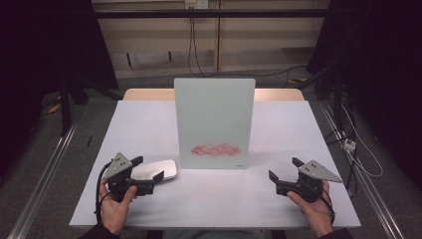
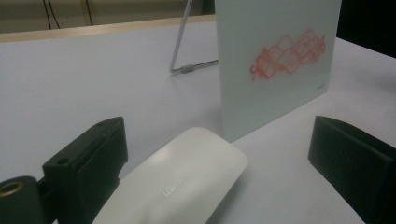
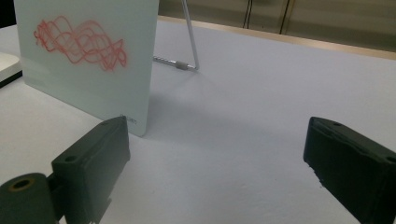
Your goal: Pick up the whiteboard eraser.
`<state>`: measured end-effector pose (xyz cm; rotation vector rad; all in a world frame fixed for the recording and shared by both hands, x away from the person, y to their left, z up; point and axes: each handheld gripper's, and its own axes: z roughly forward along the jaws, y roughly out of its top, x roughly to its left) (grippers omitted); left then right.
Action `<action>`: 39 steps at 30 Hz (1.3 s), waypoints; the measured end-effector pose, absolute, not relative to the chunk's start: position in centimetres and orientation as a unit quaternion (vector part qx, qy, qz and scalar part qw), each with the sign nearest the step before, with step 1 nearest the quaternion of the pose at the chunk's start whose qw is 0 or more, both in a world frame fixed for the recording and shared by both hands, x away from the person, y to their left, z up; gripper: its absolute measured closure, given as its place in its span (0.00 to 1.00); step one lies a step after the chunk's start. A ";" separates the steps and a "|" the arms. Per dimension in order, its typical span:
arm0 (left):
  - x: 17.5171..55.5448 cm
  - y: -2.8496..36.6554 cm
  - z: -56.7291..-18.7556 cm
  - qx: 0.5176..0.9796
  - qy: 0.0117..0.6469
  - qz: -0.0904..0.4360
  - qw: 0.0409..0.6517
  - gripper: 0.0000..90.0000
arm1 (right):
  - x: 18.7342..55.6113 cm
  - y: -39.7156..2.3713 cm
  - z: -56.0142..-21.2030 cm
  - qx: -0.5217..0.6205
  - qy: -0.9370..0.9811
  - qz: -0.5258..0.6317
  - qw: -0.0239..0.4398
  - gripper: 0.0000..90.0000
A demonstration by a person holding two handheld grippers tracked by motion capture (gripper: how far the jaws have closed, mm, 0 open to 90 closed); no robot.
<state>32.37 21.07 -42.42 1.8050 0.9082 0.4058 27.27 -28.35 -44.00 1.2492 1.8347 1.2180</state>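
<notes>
A white eraser (image 1: 155, 170) lies near the table's (image 1: 149, 119) front-left part, just beside the lower left corner of the upright glass board (image 1: 214, 122). The board stands mid-table on a wire prop, its red scribble (image 1: 215, 149) facing the person. The left gripper (image 1: 148, 175) straddles the eraser, jaws wide and apparently not yet closed on it, likely readying a grasp. The right gripper (image 1: 283, 169) waits open and empty near the front-right edge.
</notes>
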 end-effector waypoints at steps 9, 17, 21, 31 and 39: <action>32.8 21.2 -42.6 0.763 0.377 0.160 0.500 0.07 | 27.4 -28.3 -44.1 0.472 0.694 0.458 0.294 0.06; 33.2 21.6 -42.2 0.772 0.371 0.145 0.496 0.07 | 27.4 -28.2 -44.1 0.468 0.697 0.458 0.292 0.06; 33.5 21.6 -42.0 0.773 0.369 0.138 0.497 0.07 | 27.4 -28.2 -44.1 0.469 0.696 0.459 0.292 0.06; 34.4 21.8 -40.9 0.790 0.355 0.135 0.482 0.08 | 27.4 -28.1 -44.0 0.466 0.698 0.460 0.289 0.06; 35.4 21.6 -40.2 0.814 0.335 0.129 0.456 0.09 | 27.4 -28.1 -44.0 0.467 0.700 0.458 0.287 0.06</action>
